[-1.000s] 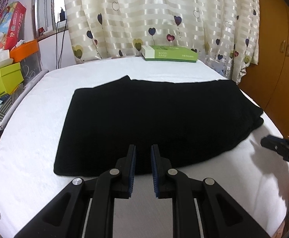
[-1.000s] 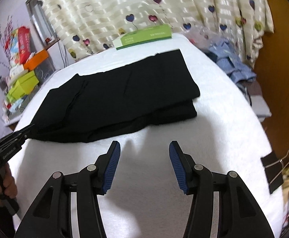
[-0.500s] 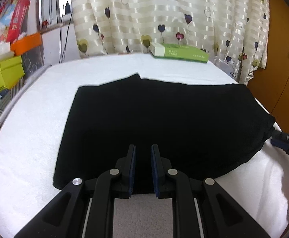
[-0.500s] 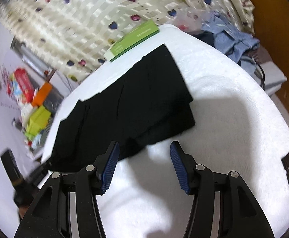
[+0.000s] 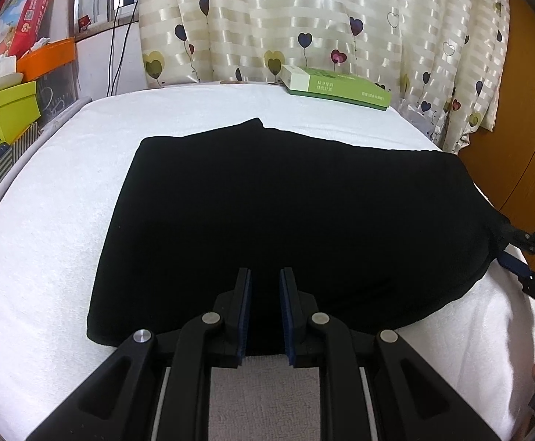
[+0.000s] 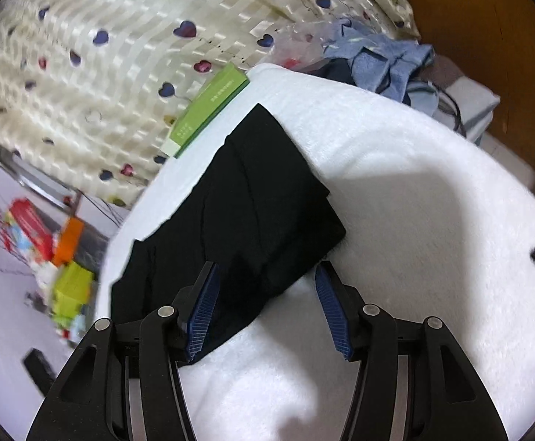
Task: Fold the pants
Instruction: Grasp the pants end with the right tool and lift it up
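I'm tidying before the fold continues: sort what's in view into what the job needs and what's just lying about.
Job:
- black folded pants
- white fluffy cover they lie on
- left tongs
- right tongs

Lying about:
- green flat box
- lime-green cardboard box
- orange box
- crumpled blue clothes
- heart-patterned curtain

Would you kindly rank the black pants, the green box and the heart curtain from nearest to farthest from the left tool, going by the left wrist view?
1. Black pants: directly ahead of the left tool, their near edge between its fingers.
2. Green box: at the far edge of the white surface, slightly right.
3. Heart curtain: hanging behind the box.
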Motion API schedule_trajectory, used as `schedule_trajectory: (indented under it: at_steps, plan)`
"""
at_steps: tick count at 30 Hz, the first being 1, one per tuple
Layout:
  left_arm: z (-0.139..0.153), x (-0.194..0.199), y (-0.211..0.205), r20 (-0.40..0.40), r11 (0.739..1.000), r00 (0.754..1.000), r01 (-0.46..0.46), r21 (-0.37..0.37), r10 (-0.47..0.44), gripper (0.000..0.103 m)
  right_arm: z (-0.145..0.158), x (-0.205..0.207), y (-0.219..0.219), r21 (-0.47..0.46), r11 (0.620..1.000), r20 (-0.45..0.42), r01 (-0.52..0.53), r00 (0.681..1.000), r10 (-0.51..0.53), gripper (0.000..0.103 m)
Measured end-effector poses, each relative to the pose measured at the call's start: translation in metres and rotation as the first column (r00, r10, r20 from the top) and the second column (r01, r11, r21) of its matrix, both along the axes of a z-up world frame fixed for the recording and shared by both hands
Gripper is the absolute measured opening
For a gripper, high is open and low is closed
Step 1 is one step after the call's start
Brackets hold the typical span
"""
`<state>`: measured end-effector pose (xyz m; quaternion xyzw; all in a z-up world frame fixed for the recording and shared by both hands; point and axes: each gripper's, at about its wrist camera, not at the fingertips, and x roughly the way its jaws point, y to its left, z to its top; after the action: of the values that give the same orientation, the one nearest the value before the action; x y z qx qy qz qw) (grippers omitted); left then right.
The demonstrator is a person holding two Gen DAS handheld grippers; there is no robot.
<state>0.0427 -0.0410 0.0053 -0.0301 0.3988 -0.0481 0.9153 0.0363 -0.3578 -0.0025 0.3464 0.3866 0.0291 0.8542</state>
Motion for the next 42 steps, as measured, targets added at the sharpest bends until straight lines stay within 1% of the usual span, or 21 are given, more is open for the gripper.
schedule_trajectory:
  at_steps: [2,6,7,9,11,13,14,16,18,20,22,27,30,35,42]
  plan:
    - [0.000,0.000,0.000,0.000,1.000,1.000,0.001,-0.001,-0.001,0.018,0.002,0.012,-0.001,-0.031,0.999,0.003,0.009,1.000,-0.009,0.055]
    - [0.000,0.001,0.000,-0.002,1.000,1.000,0.001,-0.006,-0.001,0.018,0.001,0.027,-0.005,-0.026,0.998,0.011,0.053,0.999,-0.053,0.055]
    - [-0.001,0.001,0.000,-0.002,1.000,1.000,0.001,-0.006,-0.001,0.018,0.001,0.028,-0.005,-0.026,0.998,0.010,0.059,0.998,-0.058,0.057]
    - [-0.001,0.001,0.001,-0.002,1.000,1.000,0.002,-0.006,-0.002,0.018,0.003,0.028,-0.002,-0.023,0.999,0.020,0.047,0.999,-0.046,0.057]
    - [-0.001,0.001,0.001,-0.002,1.000,1.000,0.002,-0.011,-0.002,0.018,0.004,0.026,0.000,-0.005,1.000,0.050,0.026,0.998,-0.025,0.055]
    - [-0.001,0.001,0.000,-0.003,1.000,1.000,0.002,-0.014,-0.002,0.018,0.001,0.030,0.001,-0.011,1.000,0.042,0.016,0.999,-0.015,0.054]
    - [-0.001,0.001,0.000,-0.003,1.000,1.000,0.002,-0.011,-0.002,0.018,-0.001,0.036,0.001,-0.027,1.000,0.044,0.011,0.999,-0.010,0.051]
    - [-0.001,0.002,0.002,-0.003,1.000,1.000,0.003,-0.009,-0.003,0.018,0.000,0.044,0.000,-0.058,0.998,0.036,0.015,0.999,-0.013,0.038]
    - [-0.001,0.002,0.002,-0.003,1.000,1.000,0.003,-0.012,-0.003,0.018,0.000,0.051,0.000,-0.058,0.998,0.024,-0.003,1.000,0.005,0.025]
    - [-0.001,0.002,0.003,-0.003,1.000,1.000,0.002,-0.019,-0.003,0.018,0.006,0.052,0.005,-0.093,0.995,0.035,-0.026,0.999,0.029,0.023]
    - [-0.002,0.002,0.003,-0.002,1.000,1.000,0.002,-0.021,-0.002,0.018,0.017,0.049,0.012,-0.128,0.990,0.071,-0.050,0.996,0.060,0.020]
    - [0.001,0.000,0.005,0.012,1.000,1.000,0.000,-0.018,0.000,0.018,0.045,0.046,0.031,-0.196,0.974,0.136,-0.111,0.981,0.139,0.019]
    - [0.005,-0.007,0.008,0.028,1.000,1.000,-0.005,-0.024,0.006,0.018,0.061,0.043,0.046,-0.235,0.959,0.174,-0.158,0.964,0.202,0.019]
    - [0.014,-0.016,0.020,0.054,0.999,0.998,-0.032,-0.023,0.033,0.018,0.077,0.039,0.070,-0.317,0.927,0.191,-0.202,0.943,0.271,0.018]
    - [0.013,-0.018,0.052,0.052,0.994,0.993,-0.105,-0.031,0.106,0.018,0.091,0.036,0.100,-0.361,0.893,0.206,-0.269,0.911,0.357,0.018]
